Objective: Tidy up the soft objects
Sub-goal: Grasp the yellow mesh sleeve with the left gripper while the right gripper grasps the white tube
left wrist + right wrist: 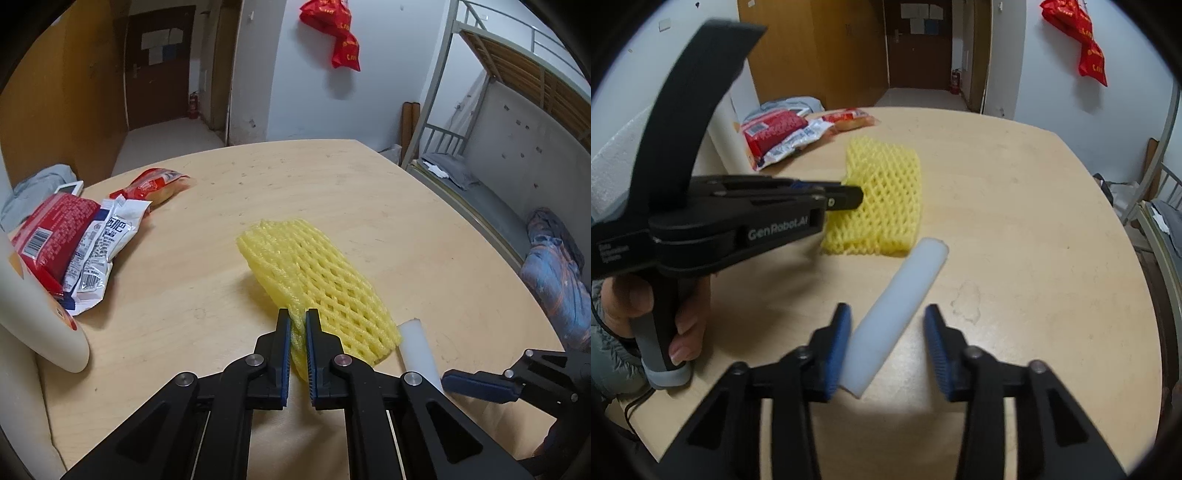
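A yellow foam net sleeve [314, 277] lies on the wooden table [388, 206]. My left gripper [297, 328] is shut on the sleeve's near left edge and lifts that edge a little. The sleeve also shows in the right wrist view [886, 199], with the left gripper [849, 197] clamped on its left side. A white foam stick [897, 314] lies on the table just in front of the sleeve. My right gripper [886, 332] is open, its fingers on either side of the stick's near end. The stick's end also shows in the left wrist view [415, 347].
Red and white snack packets [85, 232] lie at the table's far left, beside a cream bottle [40, 314]. A red packet with bread [155, 184] lies further back. A bunk bed [517, 110] stands to the right of the table.
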